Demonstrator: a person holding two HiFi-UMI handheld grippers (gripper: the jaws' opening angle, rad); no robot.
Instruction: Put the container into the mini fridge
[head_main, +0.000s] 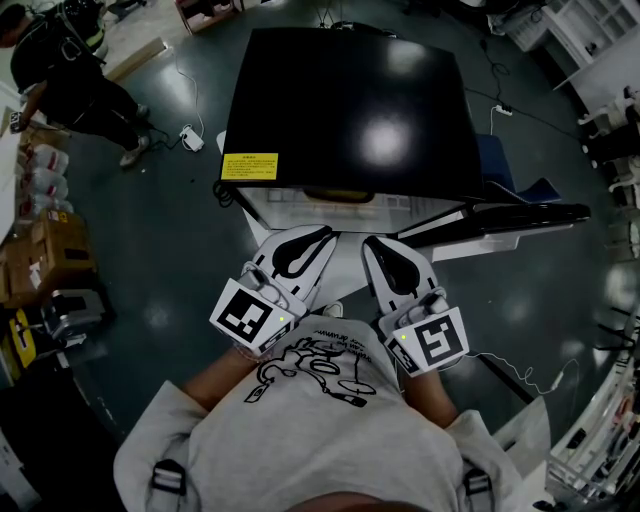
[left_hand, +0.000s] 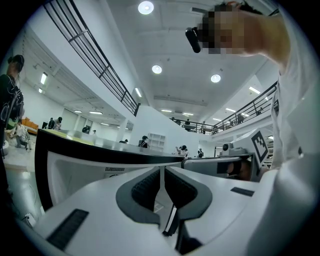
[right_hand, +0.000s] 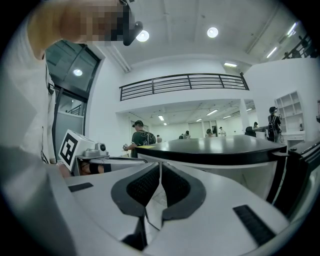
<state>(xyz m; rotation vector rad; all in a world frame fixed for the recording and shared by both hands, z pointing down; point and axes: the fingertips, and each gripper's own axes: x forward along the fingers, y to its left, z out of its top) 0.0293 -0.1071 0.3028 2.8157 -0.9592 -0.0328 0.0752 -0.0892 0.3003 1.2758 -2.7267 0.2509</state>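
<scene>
The container I cannot pick out in any view. The black-topped, white-fronted mini fridge (head_main: 350, 110) shows me only its glossy lid and a strip of pale front edge in the head view, so its compartment is hidden from me. Its black door (head_main: 520, 215) stands swung open to the right. A yellow rectangular label (head_main: 249, 166) sits at the lid's near left corner.

Just before the fridge front, my left gripper (head_main: 318, 236) and right gripper (head_main: 376, 244) lie side by side, close to the torso, both aimed at the fridge. In the left gripper view the left gripper (left_hand: 161, 170) has its dark ribbed pads drawn together to a hairline slit, with nothing between them. In the right gripper view the right gripper (right_hand: 160, 169) has its pads meeting, likewise empty. Both views show the fridge's black top edge (left_hand: 75, 147) (right_hand: 225, 147) level ahead.

Farther out, on the dark floor (head_main: 180, 250): a white power strip (head_main: 192, 140) left of the fridge, brown cardboard boxes (head_main: 50, 255) at the left margin, and a person in dark clothing (head_main: 70, 70) at upper left.
</scene>
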